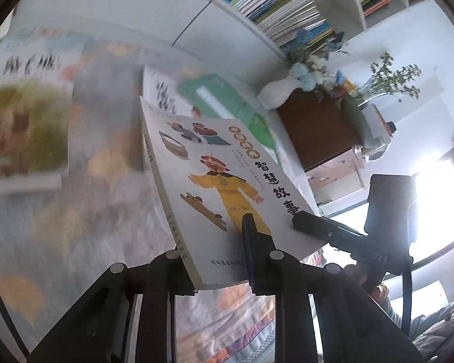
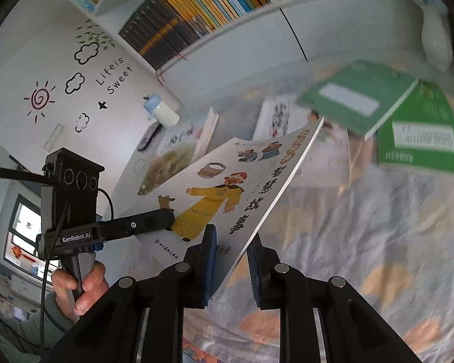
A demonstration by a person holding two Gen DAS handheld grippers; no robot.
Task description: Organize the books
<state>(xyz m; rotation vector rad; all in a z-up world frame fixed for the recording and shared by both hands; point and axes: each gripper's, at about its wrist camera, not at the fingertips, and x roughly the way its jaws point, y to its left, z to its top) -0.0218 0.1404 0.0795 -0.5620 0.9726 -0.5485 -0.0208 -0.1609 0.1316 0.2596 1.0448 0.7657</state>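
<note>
We hold one white storybook [image 1: 215, 181] off the patterned bedspread [image 2: 363, 227] with both tools; our left gripper [image 1: 224, 254] has its jaws narrowed on the book's bottom edge near the spine, at six o'clock in its own view; our right gripper [image 2: 231, 260] pinches the same cover at the open-edge corner; green books [image 2: 357, 96] lie blurred at one o'clock; the bookshelf [image 2: 215, 3] runs across twelve.

The book [image 1: 227, 181] between my fingers has a smooth, shiny paper cover. My fingers [image 1: 251, 251] are matt black plastic with blue rubbery pads. Below them lies a soft printed cloth [image 2: 363, 242].
</note>
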